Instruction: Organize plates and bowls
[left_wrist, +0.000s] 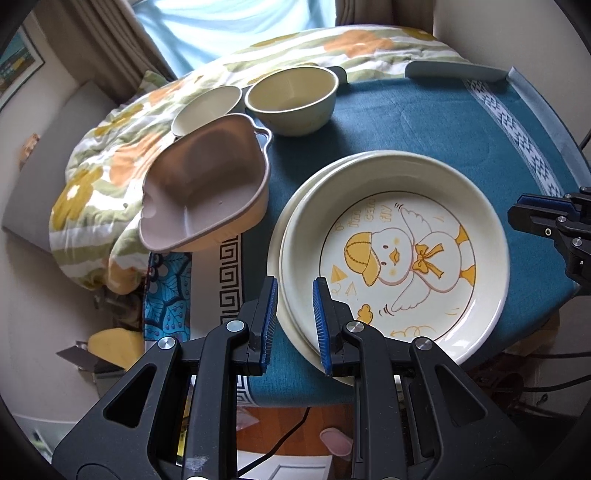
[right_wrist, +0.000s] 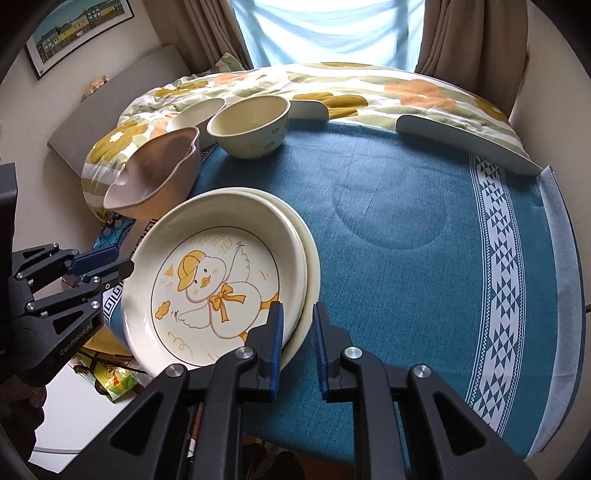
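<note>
Two stacked cream plates lie on the blue tablecloth; the top duck plate (left_wrist: 395, 254) (right_wrist: 218, 273) sits on a plain one (left_wrist: 295, 325) (right_wrist: 308, 254). A pinkish-brown handled bowl (left_wrist: 207, 184) (right_wrist: 155, 173) and two cream bowls, one larger (left_wrist: 291, 99) (right_wrist: 251, 125) and one smaller (left_wrist: 207, 107) (right_wrist: 195, 110), stand at the far left. My left gripper (left_wrist: 294, 314) is open, its jaws straddling the near-left rims of the stacked plates. My right gripper (right_wrist: 298, 332) is open, its jaws straddling the stack's rims at the near right.
A floral quilt (left_wrist: 110, 158) (right_wrist: 369, 92) borders the table's far and left sides. A white-patterned band (right_wrist: 495, 258) runs along the cloth's right side. The table edge (left_wrist: 295, 398) is just under the left gripper. Cables (left_wrist: 546, 387) and clutter lie on the floor below.
</note>
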